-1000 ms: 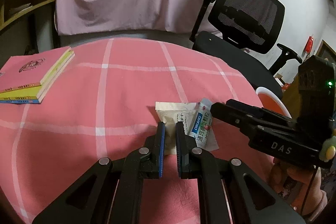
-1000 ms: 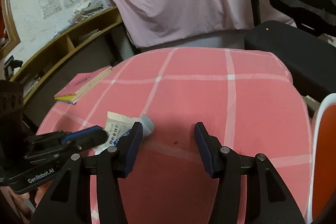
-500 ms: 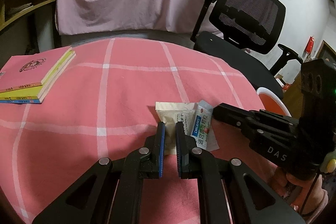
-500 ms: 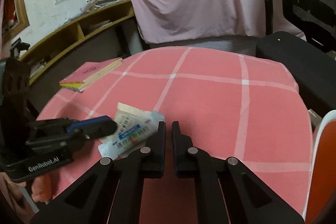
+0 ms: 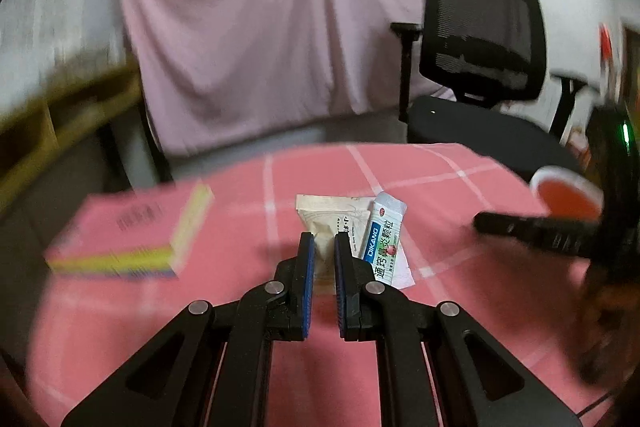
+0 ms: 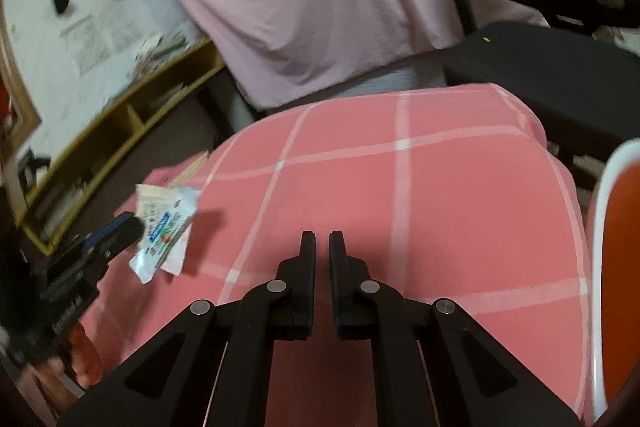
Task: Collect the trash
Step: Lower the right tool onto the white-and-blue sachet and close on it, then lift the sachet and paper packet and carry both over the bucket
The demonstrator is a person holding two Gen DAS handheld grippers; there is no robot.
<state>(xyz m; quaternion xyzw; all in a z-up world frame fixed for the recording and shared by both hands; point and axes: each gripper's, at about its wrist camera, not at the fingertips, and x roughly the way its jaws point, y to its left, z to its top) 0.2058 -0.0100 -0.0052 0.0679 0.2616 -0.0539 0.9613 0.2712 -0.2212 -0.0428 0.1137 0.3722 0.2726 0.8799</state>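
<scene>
Both wrist views look forward and downward along their fingers, close over the pink checked bench [image 5: 400, 347]; each catches the other gripper, the packets [image 5: 384, 243] and the office chair [image 5: 480, 39]

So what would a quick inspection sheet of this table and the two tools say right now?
Surface: pink checked tablecloth, round table.
Job's things: beige packet and white sachet, lifted off the cloth together.
Clutter: stack of books.
Grippers: left gripper shut on the beige packet; right gripper shut, nothing between its fingers.
Cables: thin dark cable at the lower right edge.
Surroundings: black office chair, pink sheet, orange bin, wooden shelf.
</scene>
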